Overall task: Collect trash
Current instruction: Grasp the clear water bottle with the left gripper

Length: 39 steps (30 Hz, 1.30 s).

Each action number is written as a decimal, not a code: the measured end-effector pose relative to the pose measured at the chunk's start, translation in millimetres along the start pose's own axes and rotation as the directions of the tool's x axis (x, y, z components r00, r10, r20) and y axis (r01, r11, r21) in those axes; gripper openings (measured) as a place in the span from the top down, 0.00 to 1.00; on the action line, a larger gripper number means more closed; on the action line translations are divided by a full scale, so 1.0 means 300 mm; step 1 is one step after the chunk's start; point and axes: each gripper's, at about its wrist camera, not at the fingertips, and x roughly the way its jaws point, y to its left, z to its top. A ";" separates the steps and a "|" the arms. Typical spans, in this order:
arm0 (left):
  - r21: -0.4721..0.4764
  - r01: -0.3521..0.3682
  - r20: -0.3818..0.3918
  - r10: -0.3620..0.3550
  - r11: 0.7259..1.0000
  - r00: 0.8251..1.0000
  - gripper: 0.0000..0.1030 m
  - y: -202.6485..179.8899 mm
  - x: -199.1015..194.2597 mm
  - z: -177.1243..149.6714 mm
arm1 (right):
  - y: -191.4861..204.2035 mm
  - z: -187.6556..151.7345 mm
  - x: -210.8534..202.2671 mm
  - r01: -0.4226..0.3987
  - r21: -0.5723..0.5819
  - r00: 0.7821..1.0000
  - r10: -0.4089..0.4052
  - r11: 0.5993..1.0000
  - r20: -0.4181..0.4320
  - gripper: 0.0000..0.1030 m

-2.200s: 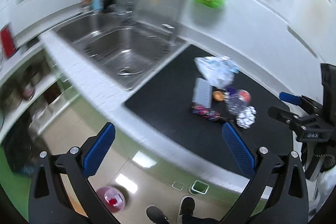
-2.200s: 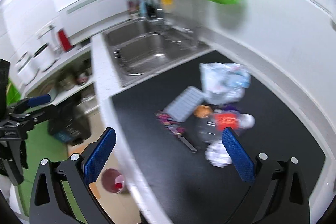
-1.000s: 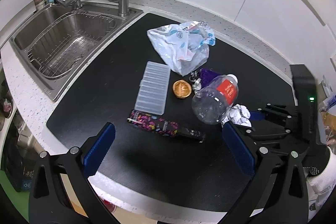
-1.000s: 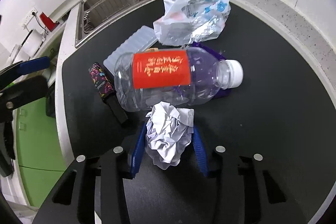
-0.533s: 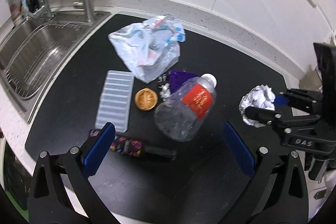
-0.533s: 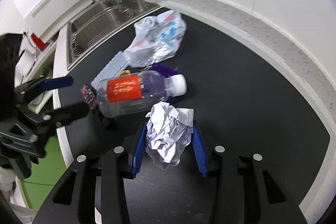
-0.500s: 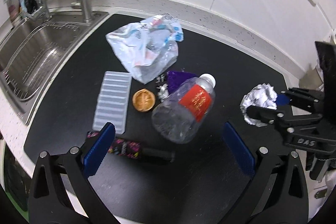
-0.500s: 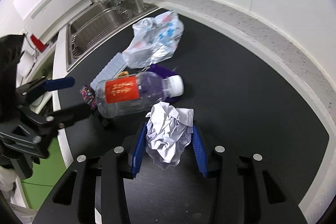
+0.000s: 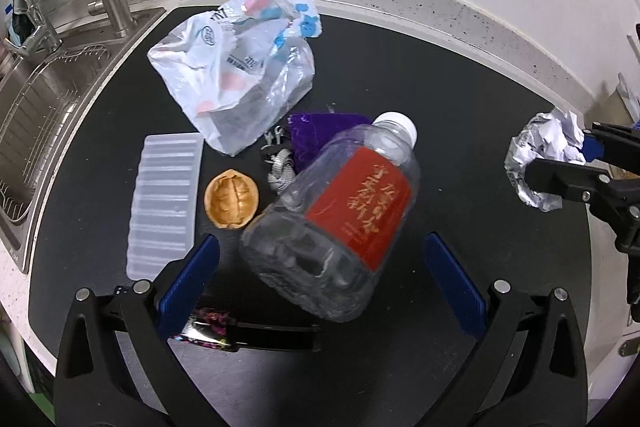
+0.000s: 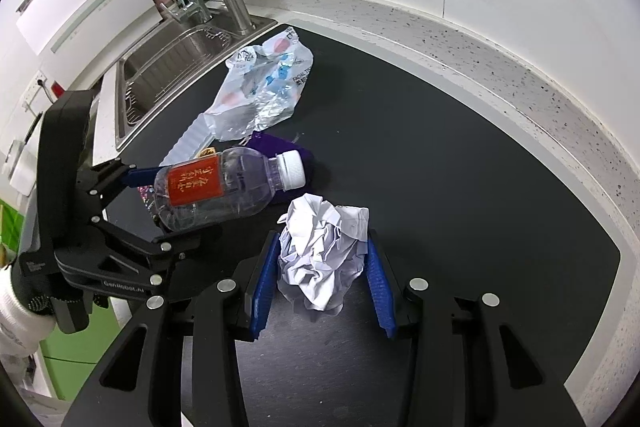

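A clear plastic bottle (image 9: 332, 223) with a red label and white cap lies on the black mat (image 9: 440, 99). My left gripper (image 9: 320, 281) is open, its blue pads standing either side of the bottle's base without touching it. In the right wrist view the bottle (image 10: 224, 191) again lies between the left gripper's (image 10: 172, 205) fingers. My right gripper (image 10: 322, 247) is shut on a crumpled white paper ball (image 10: 320, 259), held above the mat. In the left wrist view the paper ball (image 9: 540, 155) hangs at the far right.
A crumpled plastic bag (image 9: 240, 75), a ribbed clear tray (image 9: 164, 203), a walnut shell half (image 9: 231, 202), a purple pouch (image 9: 320, 131) and a dark patterned wrapper (image 9: 240, 335) lie around the bottle. A steel sink (image 9: 48, 95) adjoins the mat's left. A white wall backs the counter.
My left gripper has dropped closer, so its fingers now straddle the bottle. My right gripper has lifted the paper ball up and away to the right of the bottle.
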 end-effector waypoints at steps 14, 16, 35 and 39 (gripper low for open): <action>0.000 0.022 -0.017 -0.022 1.000 1.000 0.33 -0.039 -0.015 0.001 | -0.002 0.004 0.003 -0.008 -0.003 1.000 0.008 1.000 0.003 0.60; -0.008 0.036 -0.012 -0.036 0.999 0.999 0.34 -0.036 -0.021 0.008 | -0.001 0.003 -0.003 -0.007 -0.004 1.000 0.007 1.000 0.007 0.60; -0.056 0.076 0.113 -0.069 0.996 0.991 0.38 -0.014 -0.251 0.025 | 0.071 -0.008 -0.091 0.002 -0.025 0.998 0.000 1.000 0.065 0.60; -0.064 0.072 0.132 -0.063 0.995 0.989 0.38 -0.016 -0.301 0.010 | 0.100 -0.003 -0.114 -0.004 -0.040 0.997 0.007 0.999 0.080 0.60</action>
